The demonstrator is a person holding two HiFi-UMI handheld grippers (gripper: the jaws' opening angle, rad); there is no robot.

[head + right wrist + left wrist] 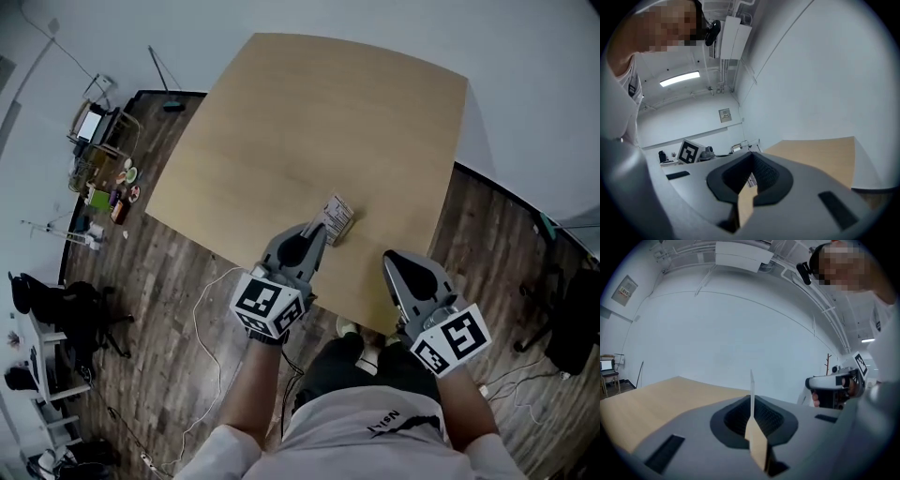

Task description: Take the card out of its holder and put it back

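A small white card (pixel 338 217) with dark print sits at the tip of my left gripper (pixel 322 229), just above the near part of the wooden table (pixel 309 122). In the left gripper view the card (pixel 752 391) shows edge-on as a thin upright sheet, and the jaws are shut on it. I cannot tell a holder apart from the card. My right gripper (pixel 392 259) hovers over the table's near edge, to the right of the card and apart from it. Its jaws are together with nothing between them. Past them, the right gripper view shows a sliver of the card (pixel 751 179).
The table's near edge (pixel 356 319) lies right under both grippers, with wood-plank floor (pixel 159 291) around it. A cart with small items (pixel 103 159) and a dark chair (pixel 66 309) stand far left. Cables (pixel 202 328) trail on the floor near my legs.
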